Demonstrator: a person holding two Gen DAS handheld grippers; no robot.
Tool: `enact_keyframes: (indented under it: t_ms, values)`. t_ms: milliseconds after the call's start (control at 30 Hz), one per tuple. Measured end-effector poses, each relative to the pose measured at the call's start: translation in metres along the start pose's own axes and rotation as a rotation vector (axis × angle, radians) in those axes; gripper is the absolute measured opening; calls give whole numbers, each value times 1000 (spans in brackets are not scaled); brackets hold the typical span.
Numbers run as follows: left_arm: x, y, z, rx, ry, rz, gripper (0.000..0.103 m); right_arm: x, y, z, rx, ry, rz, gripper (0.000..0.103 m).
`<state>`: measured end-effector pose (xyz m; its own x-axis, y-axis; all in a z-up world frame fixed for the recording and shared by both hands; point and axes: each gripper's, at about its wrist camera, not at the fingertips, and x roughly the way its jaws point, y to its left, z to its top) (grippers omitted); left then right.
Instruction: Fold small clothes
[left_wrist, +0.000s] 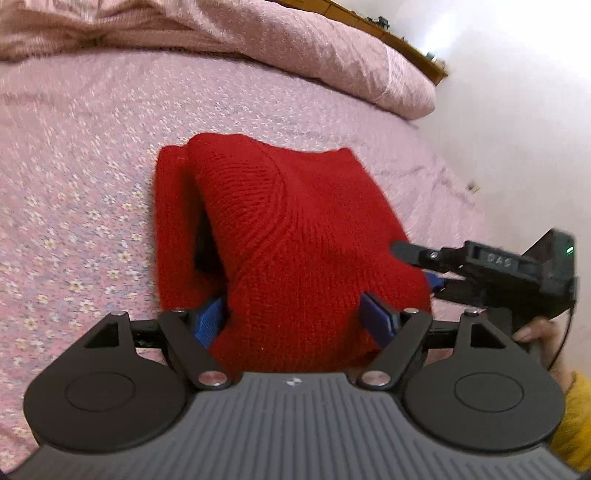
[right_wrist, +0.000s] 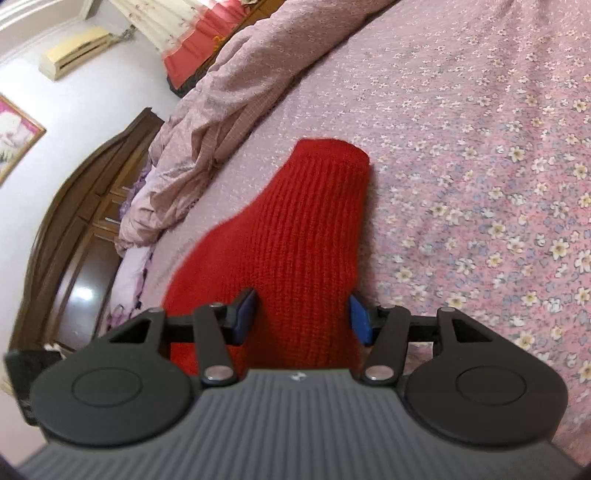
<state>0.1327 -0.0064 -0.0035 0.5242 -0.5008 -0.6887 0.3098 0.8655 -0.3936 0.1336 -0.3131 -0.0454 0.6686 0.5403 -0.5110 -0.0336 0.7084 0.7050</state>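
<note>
A red knit garment lies partly on the pink flowered bedsheet, and its near end is lifted. My left gripper is shut on that near end, with bunched red knit filling the gap between its blue pads. The right gripper comes in from the right edge and grips the same end beside it. In the right wrist view the garment runs away as a ribbed strip, and my right gripper is shut on it with knit packed between both pads. The garment's far edge rests on the sheet.
A rumpled pink duvet is heaped along the far side of the bed, also the duvet in the right wrist view. A wooden headboard and white wall bound the bed. A hand with a yellow sleeve holds the right gripper.
</note>
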Motion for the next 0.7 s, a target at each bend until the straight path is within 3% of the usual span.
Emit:
enact_keyframes:
  t_ms: [333,500,600,700]
  values:
    - [-22,13,-15,-51,-36,127,81,8,34,-18,-274,9,-11,56]
    - [-21,26,-21,-65,-36,222,81,13,44,-23,-307,8,-17,56]
    - [-14,36,-21,-125,-10,201,81,21,49,-24,-349,5,-65,59]
    - [-15,33,-20,-116,-15,206,81,21,41,-20,-283,4,-66,64]
